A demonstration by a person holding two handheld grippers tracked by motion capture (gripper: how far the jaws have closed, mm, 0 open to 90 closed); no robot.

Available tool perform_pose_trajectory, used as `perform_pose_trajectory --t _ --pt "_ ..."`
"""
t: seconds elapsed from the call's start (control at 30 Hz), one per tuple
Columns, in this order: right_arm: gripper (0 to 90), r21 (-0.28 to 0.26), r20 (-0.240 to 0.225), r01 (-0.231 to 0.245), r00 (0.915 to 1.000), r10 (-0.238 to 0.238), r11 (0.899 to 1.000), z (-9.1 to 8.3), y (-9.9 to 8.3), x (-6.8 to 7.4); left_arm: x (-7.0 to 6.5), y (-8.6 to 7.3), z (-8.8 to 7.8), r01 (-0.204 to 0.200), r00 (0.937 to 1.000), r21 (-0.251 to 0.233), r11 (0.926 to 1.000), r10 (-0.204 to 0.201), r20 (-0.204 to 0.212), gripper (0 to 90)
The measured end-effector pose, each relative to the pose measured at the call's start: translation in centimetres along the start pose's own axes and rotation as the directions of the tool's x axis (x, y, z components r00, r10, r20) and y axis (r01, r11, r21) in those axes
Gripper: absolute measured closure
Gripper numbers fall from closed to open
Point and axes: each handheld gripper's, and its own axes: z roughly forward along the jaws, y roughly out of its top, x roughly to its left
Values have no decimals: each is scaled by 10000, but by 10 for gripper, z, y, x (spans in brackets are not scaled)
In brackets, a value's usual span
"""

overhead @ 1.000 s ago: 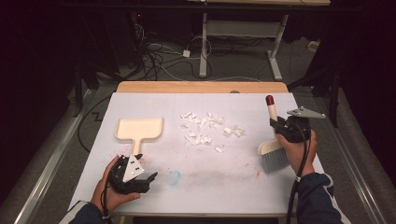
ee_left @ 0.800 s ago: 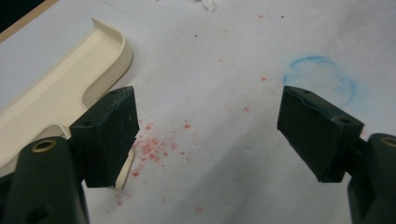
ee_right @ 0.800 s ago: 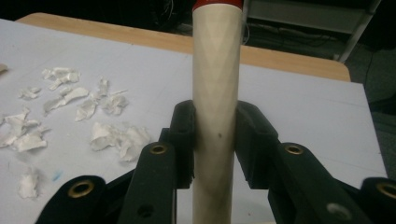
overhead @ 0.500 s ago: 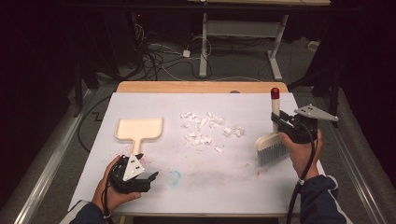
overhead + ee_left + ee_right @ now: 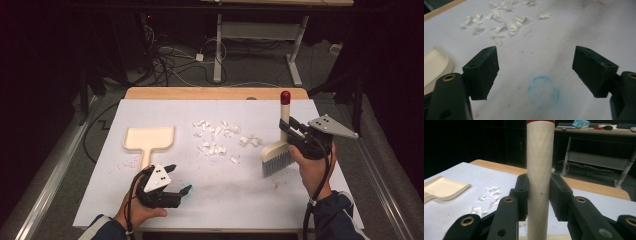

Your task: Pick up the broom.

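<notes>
1. Since a second ago you have lifted the brush [image 5: 279,150] and swung it upright: the red-capped handle now points up and away from you, and the bristles hang at the right end of the paper scraps [image 5: 220,137], where before the head sat lower and nearer your side of the bench [image 5: 320,210].
2. Your right claw [image 5: 290,128] is clamped on the brush handle; the right gripper view shows both jaws pressed against the pale shaft [image 5: 539,177], with the brush held nearly vertical.
3. Your left claw [image 5: 177,180] has not moved. Its jaws stand wide apart with nothing between them, resting low over a faint blue ring mark [image 5: 544,91] on the bench cover, just beside the dustpan [image 5: 149,139] handle.
4. The dustpan lies flat at the left, mouth away from you, well apart from the scraps; the scraps sit scattered between dustpan and brush.
5. Judging by this, you are at the start of the sweeping step: brush in hand, pan not yet picked up.
6. Next, the work calls for closing your left claw on the dustpan handle and bringing its lip up to the near-left edge of the scraps.
7. Then lower the bristles to the bench; they look to be just clear of the surface, though the high view is too coarse to be sure.
8. Sweep leftward in short strokes, since the scraps are light and likely to scatter.
</notes>
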Motion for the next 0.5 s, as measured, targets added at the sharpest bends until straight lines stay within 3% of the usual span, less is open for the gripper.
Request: perform_pose_trajectory --t 0.23,0.5 --pt "708 -164 -256 264 9993 -268 9995 4 -1 27 -20 31 21 -535 9958 -361 9979 560 724 212" --pt "708 -295 -657 598 9959 -616 9978 5 -3 52 -37 66 40 -598 9913 -985 9933 707 1110 228"
